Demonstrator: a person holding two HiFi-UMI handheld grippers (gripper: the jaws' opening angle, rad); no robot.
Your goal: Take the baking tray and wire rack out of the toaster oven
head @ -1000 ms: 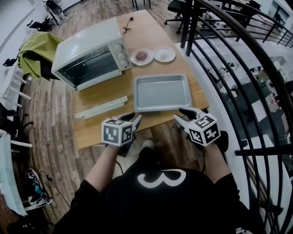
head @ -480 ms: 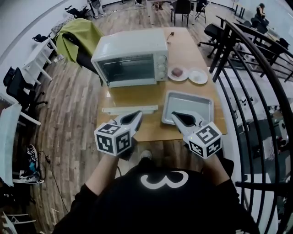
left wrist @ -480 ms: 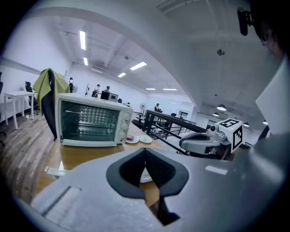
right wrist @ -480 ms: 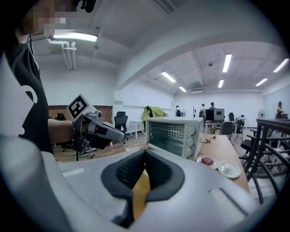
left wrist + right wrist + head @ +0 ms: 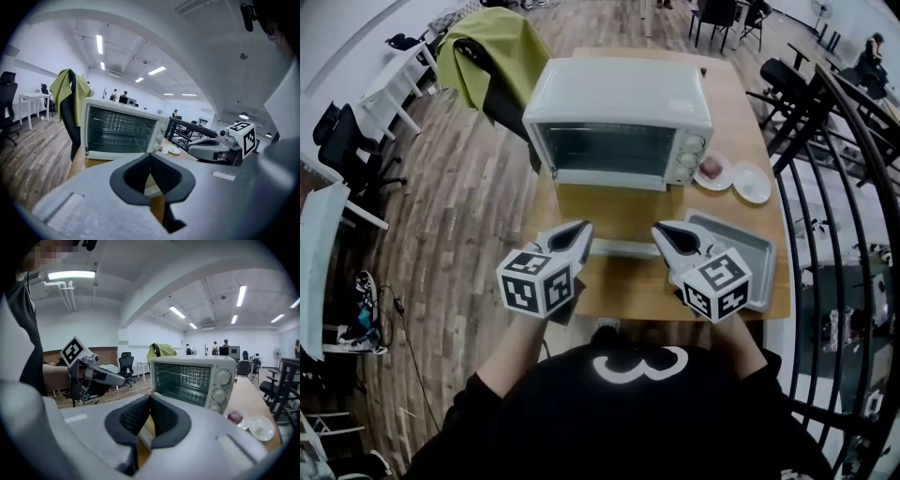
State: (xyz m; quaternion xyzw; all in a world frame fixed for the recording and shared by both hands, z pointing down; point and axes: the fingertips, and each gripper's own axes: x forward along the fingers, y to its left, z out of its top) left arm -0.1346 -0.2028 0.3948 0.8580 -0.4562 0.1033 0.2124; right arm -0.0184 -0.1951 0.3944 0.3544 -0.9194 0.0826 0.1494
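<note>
Our left gripper (image 5: 579, 230) and right gripper (image 5: 663, 230) had fingers together, empty; one baking tray (image 5: 750, 251) lay lengthwise across the worktop (image 5: 623, 211).

White toaster oven (image 5: 619, 103) set upright, glass front shown, empty grey baking tray (image 5: 755, 253) laid flat outside, front right.

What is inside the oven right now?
Through the oven's glass door: thin horizontal bars, probably the rack, and a dotted back wall. The tray lies outside on the table. The oven floor cannot be made out.
</note>
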